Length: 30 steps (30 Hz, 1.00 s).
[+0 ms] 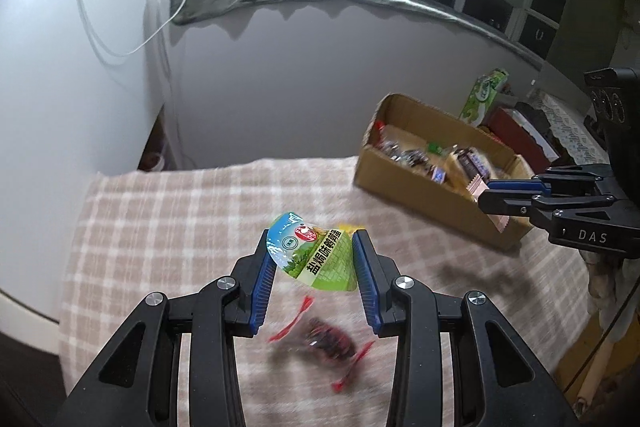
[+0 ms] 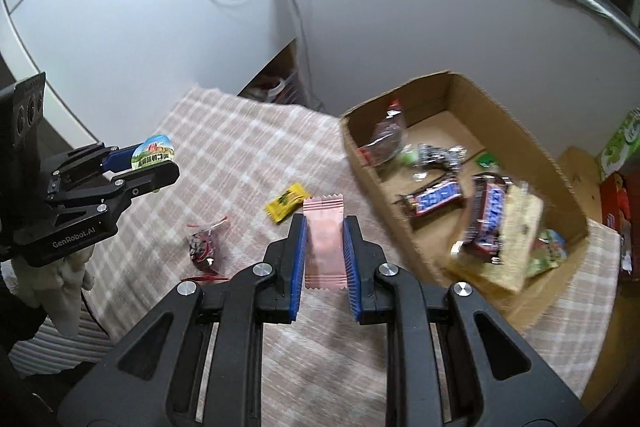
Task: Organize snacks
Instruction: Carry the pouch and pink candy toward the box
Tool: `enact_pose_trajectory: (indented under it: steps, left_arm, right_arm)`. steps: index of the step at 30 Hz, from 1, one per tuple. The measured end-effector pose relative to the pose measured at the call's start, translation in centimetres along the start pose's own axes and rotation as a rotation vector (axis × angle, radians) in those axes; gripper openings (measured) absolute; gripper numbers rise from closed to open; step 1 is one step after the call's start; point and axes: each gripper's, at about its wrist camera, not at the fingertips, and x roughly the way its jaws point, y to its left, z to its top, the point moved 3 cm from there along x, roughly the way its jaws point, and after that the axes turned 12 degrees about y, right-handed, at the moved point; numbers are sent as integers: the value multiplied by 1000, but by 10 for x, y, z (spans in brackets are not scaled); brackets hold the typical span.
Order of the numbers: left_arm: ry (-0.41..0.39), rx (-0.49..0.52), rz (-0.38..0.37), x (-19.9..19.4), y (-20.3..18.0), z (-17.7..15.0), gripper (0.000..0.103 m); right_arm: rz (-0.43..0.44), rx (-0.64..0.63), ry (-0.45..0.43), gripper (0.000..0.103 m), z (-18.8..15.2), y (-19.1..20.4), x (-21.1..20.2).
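Carrying both packets to the brown cardboard box (image 2: 472, 95) at the worktop's far right: left hand-held gripper (image 1: 314, 259) clamps the green-and-blue printed snack pouch (image 1: 312, 257), right hand-held gripper (image 2: 324, 247) pinches the pink crimped-edge wrapper (image 2: 324, 243); clear the box wall before releasing.

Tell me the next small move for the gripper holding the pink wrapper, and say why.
Probably carry it across to above the cardboard box and let go there. The right gripper is shut on the pink wrapper, held clear of the checked cloth, and the box beside it already holds other snacks with bare floor left near its far wall.
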Motion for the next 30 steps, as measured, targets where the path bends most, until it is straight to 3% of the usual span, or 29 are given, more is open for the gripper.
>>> enact_pose_trajectory:
  steps: [17,30]
  left_arm:
    - [43,60,-149,38,-59,77,36]
    - [65,101,-161,78,-98,128,36]
  right_arm:
    - [-78,203,-28,19,8,-107,-34]
    - [-119,271,-6,19,25,-158,-26]
